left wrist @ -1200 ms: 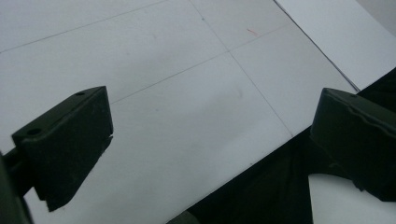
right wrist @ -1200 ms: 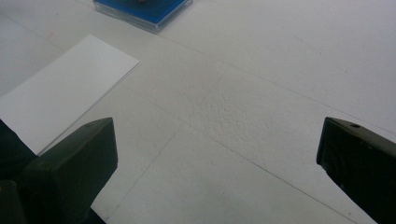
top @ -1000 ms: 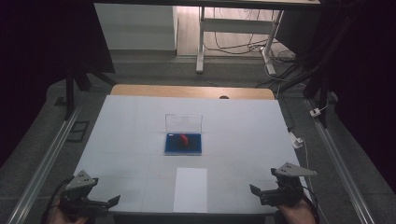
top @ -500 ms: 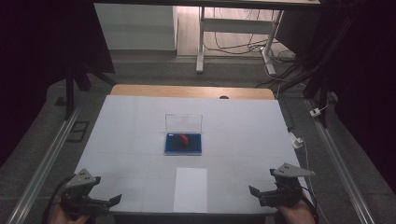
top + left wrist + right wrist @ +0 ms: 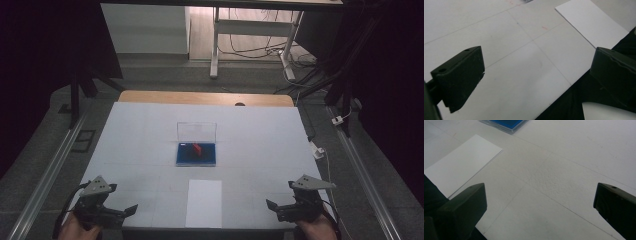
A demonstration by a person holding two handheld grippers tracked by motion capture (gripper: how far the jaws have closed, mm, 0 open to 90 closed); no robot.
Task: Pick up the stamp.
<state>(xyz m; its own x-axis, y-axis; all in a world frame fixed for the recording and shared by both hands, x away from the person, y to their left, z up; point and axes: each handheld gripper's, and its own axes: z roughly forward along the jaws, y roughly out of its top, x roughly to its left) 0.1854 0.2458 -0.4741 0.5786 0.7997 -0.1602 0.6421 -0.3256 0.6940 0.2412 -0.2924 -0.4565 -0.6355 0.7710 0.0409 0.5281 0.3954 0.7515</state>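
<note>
A blue tray (image 5: 196,154) with a small red object (image 5: 196,148) in it lies at the table's middle; a clear lid (image 5: 196,131) stands upright at its far edge. Its blue corner (image 5: 507,124) peeks in at the top of the right gripper view. A white sheet of paper (image 5: 204,202) (image 5: 591,22) (image 5: 459,168) rests near the front edge. My left gripper (image 5: 122,211) (image 5: 534,75) hovers open at the front left corner. At the front right, my right gripper (image 5: 272,206) (image 5: 541,207) is open too. Nothing sits between either pair of jaws.
The white table (image 5: 140,145) has faint grid lines and a wooden strip (image 5: 205,97) along its far edge. Metal rails (image 5: 45,175) run on both sides. A white plug and cable (image 5: 317,150) lie at the right edge. Desk legs and cables (image 5: 250,45) stand beyond.
Both grippers have shifted very slightly near the front edge. The tray and the paper have stayed put.
</note>
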